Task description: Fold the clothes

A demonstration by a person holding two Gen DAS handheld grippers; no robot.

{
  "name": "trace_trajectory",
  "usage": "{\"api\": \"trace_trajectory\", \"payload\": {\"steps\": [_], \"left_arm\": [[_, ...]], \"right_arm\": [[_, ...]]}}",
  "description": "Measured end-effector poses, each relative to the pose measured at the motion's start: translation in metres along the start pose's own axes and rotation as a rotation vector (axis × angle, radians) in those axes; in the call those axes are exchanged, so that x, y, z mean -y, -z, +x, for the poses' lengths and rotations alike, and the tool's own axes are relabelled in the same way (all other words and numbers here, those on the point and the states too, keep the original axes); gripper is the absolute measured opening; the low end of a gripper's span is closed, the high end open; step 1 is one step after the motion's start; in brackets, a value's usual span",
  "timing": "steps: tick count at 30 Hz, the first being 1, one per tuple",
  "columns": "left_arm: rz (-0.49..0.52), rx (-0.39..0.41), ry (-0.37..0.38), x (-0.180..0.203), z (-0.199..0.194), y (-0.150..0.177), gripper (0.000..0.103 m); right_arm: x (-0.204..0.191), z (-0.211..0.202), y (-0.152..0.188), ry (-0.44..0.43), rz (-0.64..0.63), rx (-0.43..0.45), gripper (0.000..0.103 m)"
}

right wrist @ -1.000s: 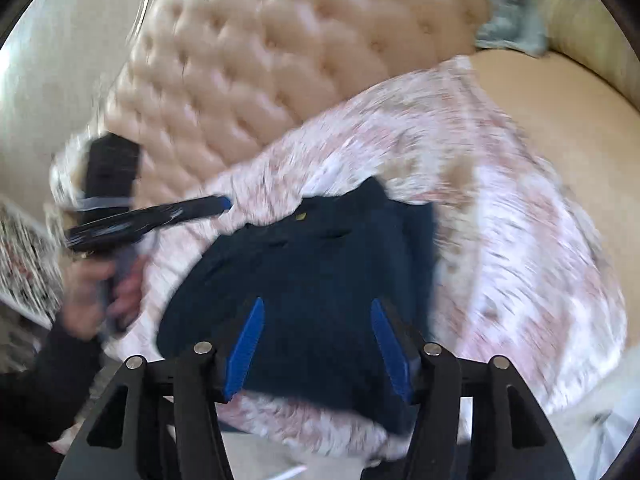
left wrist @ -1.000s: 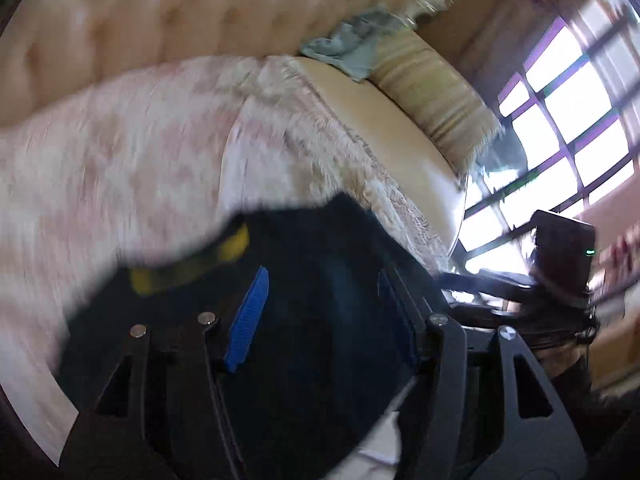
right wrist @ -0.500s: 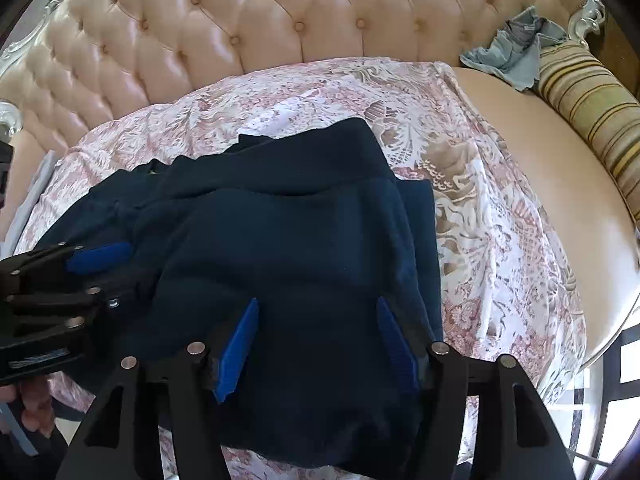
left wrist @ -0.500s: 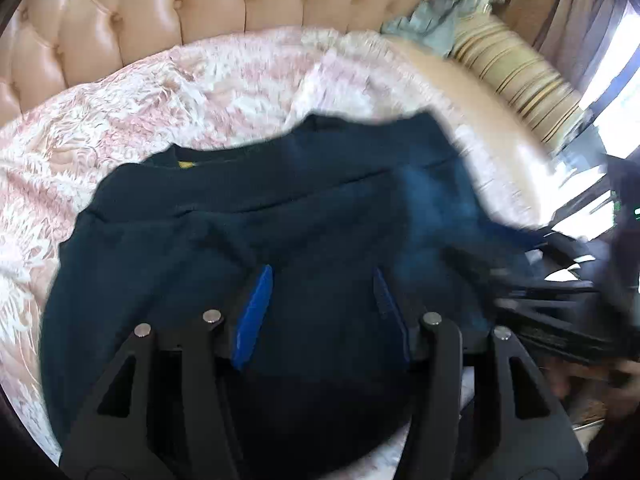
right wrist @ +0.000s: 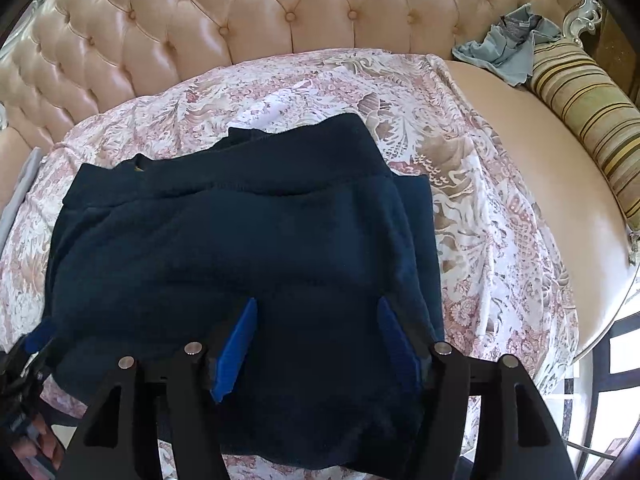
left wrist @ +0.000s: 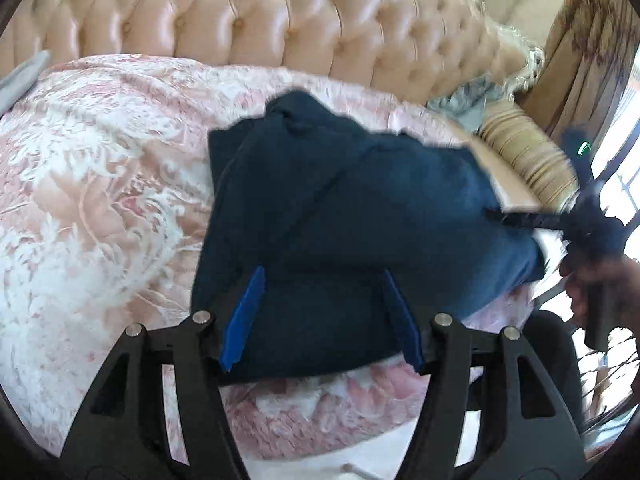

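Navy garment lies folded on floral bedspread. Left gripper jaws just widening, right gripper parted, both empty above cloth. Next: square edges, press crease flat, avoid dragging layers.

One folded navy-blue knit garment is lying on one pink-and-white floral bedspread; one crumpled grey-blue cloth and one striped cylindrical bolster are sitting nearby.
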State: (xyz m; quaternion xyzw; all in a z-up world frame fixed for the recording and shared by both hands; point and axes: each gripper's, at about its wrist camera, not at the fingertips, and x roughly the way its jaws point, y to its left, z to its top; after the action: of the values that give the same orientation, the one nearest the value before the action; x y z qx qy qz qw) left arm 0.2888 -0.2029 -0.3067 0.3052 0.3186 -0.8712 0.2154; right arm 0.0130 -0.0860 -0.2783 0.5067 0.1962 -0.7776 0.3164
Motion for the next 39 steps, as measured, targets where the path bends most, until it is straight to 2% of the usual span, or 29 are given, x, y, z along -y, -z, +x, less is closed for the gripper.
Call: {"api": "trace_trajectory", "payload": {"steps": [2,3,5,6,7,9,10,11,12,14,16,19,21,25,27,29,30,33,34,36,38,39], "left_arm": [[-0.069,0.058,-0.006,-0.011,-0.017,0.000,0.067],[-0.065,0.059,-0.014,-0.015,-0.014,0.003,0.069],[-0.022,-0.071,-0.008,-0.019,0.014,0.012,0.070],[0.041,-0.019,-0.017,-0.017,0.009,0.014,0.072],[0.026,-0.021,0.006,-0.018,0.007,0.013,0.075],[-0.032,-0.016,0.065,-0.025,0.004,0.012,0.082],[-0.074,-0.007,0.101,-0.031,0.003,0.012,0.084],[-0.107,0.000,0.126,-0.035,0.002,0.012,0.084],[-0.127,0.006,0.148,-0.039,0.002,0.013,0.084],[-0.164,0.014,0.186,-0.046,0.001,0.013,0.084],[-0.176,0.022,0.213,-0.048,-0.005,0.013,0.084],[-0.148,0.021,0.229,-0.047,-0.005,0.014,0.084],[-0.140,0.022,0.228,-0.046,-0.009,0.013,0.084],[-0.150,0.040,0.240,-0.052,-0.021,0.006,0.084],[-0.167,0.048,0.222,-0.058,-0.029,0.008,0.084],[-0.207,0.061,0.210,-0.068,-0.030,0.006,0.084],[-0.226,0.067,0.204,-0.073,-0.031,0.005,0.084],[-0.265,0.072,0.183,-0.087,-0.026,0.004,0.084],[-0.258,0.067,0.189,-0.087,-0.025,0.004,0.084],[-0.244,0.059,0.201,-0.088,-0.023,0.005,0.084],[-0.236,0.024,0.227,-0.087,-0.017,0.005,0.079],[-0.234,0.009,0.222,-0.086,-0.016,0.007,0.073]], "right_arm": [[-0.001,0.000,-0.001,0.008,-0.001,-0.006,0.064],[-0.002,0.000,-0.001,0.010,-0.001,-0.010,0.064],[-0.003,-0.001,-0.006,0.010,-0.018,-0.038,0.064],[-0.003,-0.002,-0.009,0.010,-0.031,-0.059,0.064],[-0.005,-0.008,-0.014,0.005,-0.034,-0.073,0.065],[-0.011,-0.030,-0.030,-0.016,-0.010,-0.039,0.065],[-0.017,-0.041,-0.038,-0.044,-0.007,-0.016,0.069],[-0.030,-0.052,-0.050,-0.111,-0.032,0.012,0.074],[-0.048,-0.057,-0.061,-0.174,-0.079,0.023,0.084],[-0.096,-0.059,-0.086,-0.309,-0.253,0.029,0.085],[-0.144,-0.051,-0.105,-0.399,-0.438,0.041,0.084],[-0.203,-0.013,-0.120,-0.454,-0.682,-0.066,0.084],[-0.229,0.017,-0.119,-0.415,-0.821,-0.169,0.084],[-0.244,0.049,-0.113,-0.419,-0.965,-0.304,0.083],[-0.245,0.054,-0.111,-0.468,-0.962,-0.368,0.083],[-0.244,0.059,-0.110,-0.519,-0.945,-0.444,0.078],[-0.243,0.060,-0.110,-0.532,-0.941,-0.462,0.065],[-0.241,0.059,-0.115,-0.556,-0.921,-0.458,0.050],[-0.239,0.060,-0.119,-0.566,-0.904,-0.462,0.042],[-0.237,0.059,-0.123,-0.593,-0.877,-0.461,0.035],[-0.236,0.054,-0.125,-0.636,-0.854,-0.458,0.027],[-0.235,0.051,-0.126,-0.656,-0.844,-0.454,0.022]]}}
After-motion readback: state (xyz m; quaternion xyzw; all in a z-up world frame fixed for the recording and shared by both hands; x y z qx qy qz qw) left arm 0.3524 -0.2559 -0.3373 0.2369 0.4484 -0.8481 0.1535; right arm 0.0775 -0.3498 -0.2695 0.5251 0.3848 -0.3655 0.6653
